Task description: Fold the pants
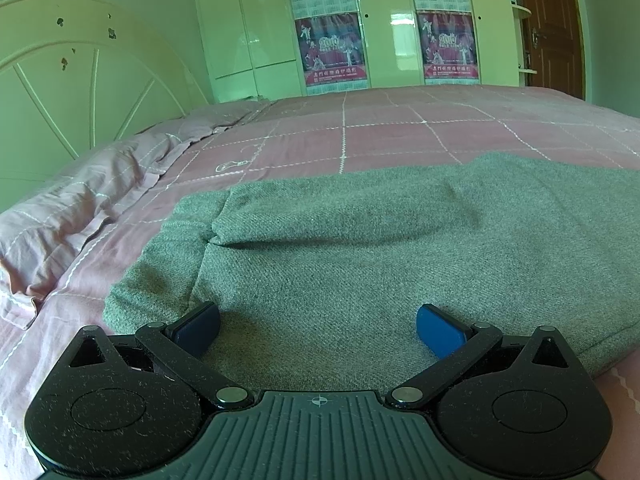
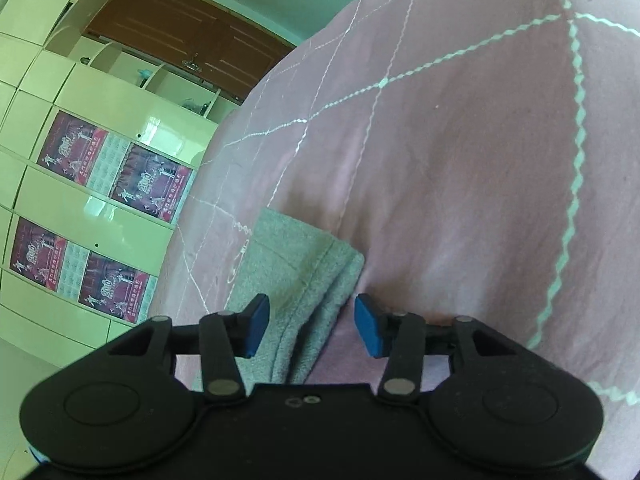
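Grey-green woollen pants [image 1: 360,248] lie spread flat on the pink bedspread [image 1: 380,132] in the left wrist view. My left gripper [image 1: 318,330] hovers low over their near edge, open wide, nothing between its blue pads. In the right wrist view, a hemmed end of the pants [image 2: 304,280] lies in stacked layers on the bedspread [image 2: 460,160]. My right gripper [image 2: 310,326] straddles that end with jaws partly apart. The cloth sits between the blue pads [image 2: 370,328], and neither pad presses on it.
A pale headboard [image 1: 80,80] and a pink pillow [image 1: 80,200] sit to the left. Glossy wardrobe doors with red posters [image 1: 332,52] stand behind the bed, a brown door [image 1: 552,28] at the right. Bare bedspread stretches beyond the pants.
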Motion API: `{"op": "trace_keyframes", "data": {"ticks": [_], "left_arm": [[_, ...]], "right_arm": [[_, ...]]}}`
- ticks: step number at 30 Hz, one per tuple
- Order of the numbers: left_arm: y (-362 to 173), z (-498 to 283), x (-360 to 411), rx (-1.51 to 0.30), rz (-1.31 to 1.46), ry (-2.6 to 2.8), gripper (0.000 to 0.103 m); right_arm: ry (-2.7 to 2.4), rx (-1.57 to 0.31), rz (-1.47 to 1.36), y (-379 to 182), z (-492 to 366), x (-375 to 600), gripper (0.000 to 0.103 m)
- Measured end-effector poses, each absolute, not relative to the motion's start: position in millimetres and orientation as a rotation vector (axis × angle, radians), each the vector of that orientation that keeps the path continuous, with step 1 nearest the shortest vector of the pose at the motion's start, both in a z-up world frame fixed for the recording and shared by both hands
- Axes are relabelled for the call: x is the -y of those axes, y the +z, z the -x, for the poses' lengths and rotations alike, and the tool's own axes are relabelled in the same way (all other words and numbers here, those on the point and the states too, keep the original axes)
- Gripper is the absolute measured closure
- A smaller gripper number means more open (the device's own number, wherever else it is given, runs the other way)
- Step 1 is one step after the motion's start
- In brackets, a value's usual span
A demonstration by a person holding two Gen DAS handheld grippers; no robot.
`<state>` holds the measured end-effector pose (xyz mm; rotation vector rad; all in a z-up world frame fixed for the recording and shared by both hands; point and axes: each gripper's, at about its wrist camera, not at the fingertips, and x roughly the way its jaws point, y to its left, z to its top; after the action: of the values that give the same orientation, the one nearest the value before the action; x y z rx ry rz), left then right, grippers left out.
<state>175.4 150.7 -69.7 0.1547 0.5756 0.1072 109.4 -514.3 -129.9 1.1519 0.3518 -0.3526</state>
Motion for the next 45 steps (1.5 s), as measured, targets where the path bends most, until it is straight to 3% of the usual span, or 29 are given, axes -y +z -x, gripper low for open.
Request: {"op": "trace_keyframes", "data": {"ticks": [2,3,8,10,13,22,23,25,27,32,36,41,45], "left_arm": [[-70,-175,-151,-0.581,-0.154,0.105,0.000],[-69,-176,-151,-0.583,-0.153,0.103,0.000],[-68,-177,-153,-0.586,-0.150,0.098,0.000],[-69,-177,-153,-0.580,-0.151,0.098,0.000],[-70,-176,-153,-0.576,-0.151,0.096,0.000],[-56,-177,-142,-0.601,-0.146,0.161,0.000],[-47,-174,-132,-0.595,-0.110,0.164,0.000],[-33,-171,-103,-0.565,0.006,0.095,0.000],[-26,-174,-54,-0.575,0.022,0.011,0.000],[-36,-196,90,-0.742,0.018,-0.124,0.000],[-33,-191,175,-0.761,0.020,-0.221,0.000],[-35,-187,232,-0.777,-0.008,-0.248,0.000],[-42,-186,245,-0.779,-0.033,-0.216,0.000]], "right_arm": [[-0.364,-0.406,-1.070,-123,-124,513,0.096],[-0.354,-0.423,-1.019,-115,-131,513,0.100],[-0.243,-0.301,-0.747,-48,-129,503,0.101],[-0.276,-0.337,-0.735,-56,-134,509,0.101],[-0.357,-0.515,-0.851,-112,-155,527,0.103],[-0.318,-0.406,-0.984,-115,-118,525,0.086],[-0.314,-0.398,-0.992,-115,-111,526,0.083],[-0.317,-0.378,-1.008,-117,-101,526,0.068],[-0.310,-0.350,-1.020,-117,-101,520,0.064],[-0.284,-0.358,-1.011,-115,-109,516,0.064],[-0.265,-0.355,-1.014,-118,-114,521,0.068],[-0.225,-0.326,-1.009,-124,-109,523,0.068],[-0.211,-0.309,-1.000,-125,-105,527,0.075]]}}
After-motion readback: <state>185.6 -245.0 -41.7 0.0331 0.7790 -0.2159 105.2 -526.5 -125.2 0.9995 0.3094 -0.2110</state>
